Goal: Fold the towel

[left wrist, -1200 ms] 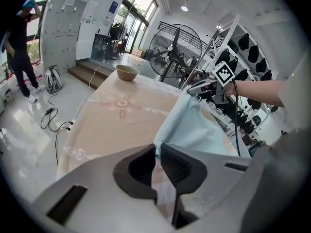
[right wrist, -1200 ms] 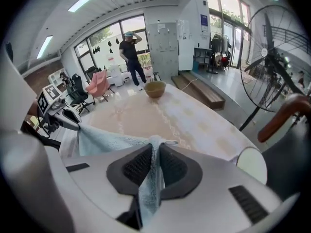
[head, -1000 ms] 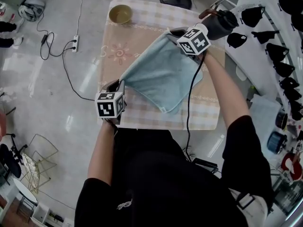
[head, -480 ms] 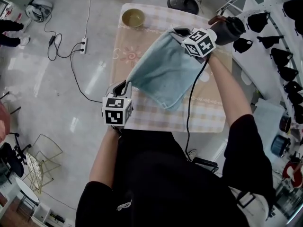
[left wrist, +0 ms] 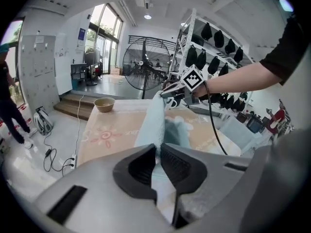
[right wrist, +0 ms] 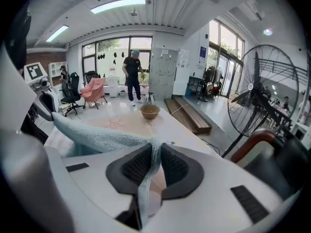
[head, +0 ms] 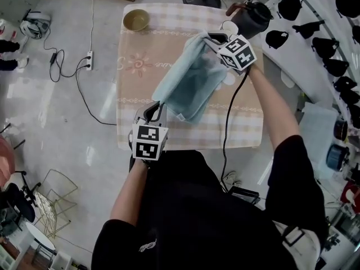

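The left tool (head: 154, 112) is pinching one corner of the towel (head: 188, 83) tight, and the right tool (head: 216, 38), its jaws just easing slightly apart, is gripping another, so the towel is hanging slack above the table (head: 135, 122) and the folding is only getting underway.

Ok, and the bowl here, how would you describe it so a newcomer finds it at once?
Start at the table with the pale checked cloth in the head view. At its far left corner, away from the person, sits the bowl. It is small, round and tan, unlike the dark jug at the far right corner and the light blue towel held up over the middle.
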The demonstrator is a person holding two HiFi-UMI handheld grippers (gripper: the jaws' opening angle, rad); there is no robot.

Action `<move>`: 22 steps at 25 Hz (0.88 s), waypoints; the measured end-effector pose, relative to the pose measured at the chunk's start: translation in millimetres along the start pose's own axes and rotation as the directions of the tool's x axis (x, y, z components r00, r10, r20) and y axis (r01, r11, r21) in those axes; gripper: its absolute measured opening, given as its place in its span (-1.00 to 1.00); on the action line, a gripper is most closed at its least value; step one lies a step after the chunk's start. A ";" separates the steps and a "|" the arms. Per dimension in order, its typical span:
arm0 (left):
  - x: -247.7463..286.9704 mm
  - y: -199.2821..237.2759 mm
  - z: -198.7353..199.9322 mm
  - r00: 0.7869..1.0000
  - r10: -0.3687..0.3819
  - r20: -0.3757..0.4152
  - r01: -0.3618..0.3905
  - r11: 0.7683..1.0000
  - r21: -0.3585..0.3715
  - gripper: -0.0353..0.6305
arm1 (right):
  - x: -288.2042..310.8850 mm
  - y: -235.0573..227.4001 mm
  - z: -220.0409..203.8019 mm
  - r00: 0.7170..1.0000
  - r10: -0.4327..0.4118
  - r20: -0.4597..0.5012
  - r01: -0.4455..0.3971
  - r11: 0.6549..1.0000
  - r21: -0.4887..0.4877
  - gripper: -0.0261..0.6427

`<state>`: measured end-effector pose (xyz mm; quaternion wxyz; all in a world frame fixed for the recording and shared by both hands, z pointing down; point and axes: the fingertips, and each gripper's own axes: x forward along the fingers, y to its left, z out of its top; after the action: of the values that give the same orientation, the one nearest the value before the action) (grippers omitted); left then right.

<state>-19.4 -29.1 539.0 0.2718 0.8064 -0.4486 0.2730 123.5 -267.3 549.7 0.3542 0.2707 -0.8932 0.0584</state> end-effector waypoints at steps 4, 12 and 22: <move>4.3 -38.9 -4.9 0.998 -0.050 -0.028 0.051 0.998 0.043 -0.79 | -20.0 2.3 -19.8 1.000 -0.005 0.022 0.005 1.000 0.001 -0.74; 9.4 -119.3 -22.9 0.980 -0.183 -0.082 0.192 0.974 0.123 -0.79 | -47.6 8.5 -63.9 1.000 0.005 0.024 -0.007 0.999 0.050 -0.71; 37.5 -162.5 -51.4 0.961 -0.216 -0.170 0.238 0.963 0.126 -0.79 | -74.4 21.8 -133.9 0.999 0.039 -0.023 -0.034 0.983 0.178 -0.37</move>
<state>129.0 57.5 569.3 0.2761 0.8466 -0.3094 0.3337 237.4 -176.3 601.6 0.3394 0.2839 -0.8845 0.1481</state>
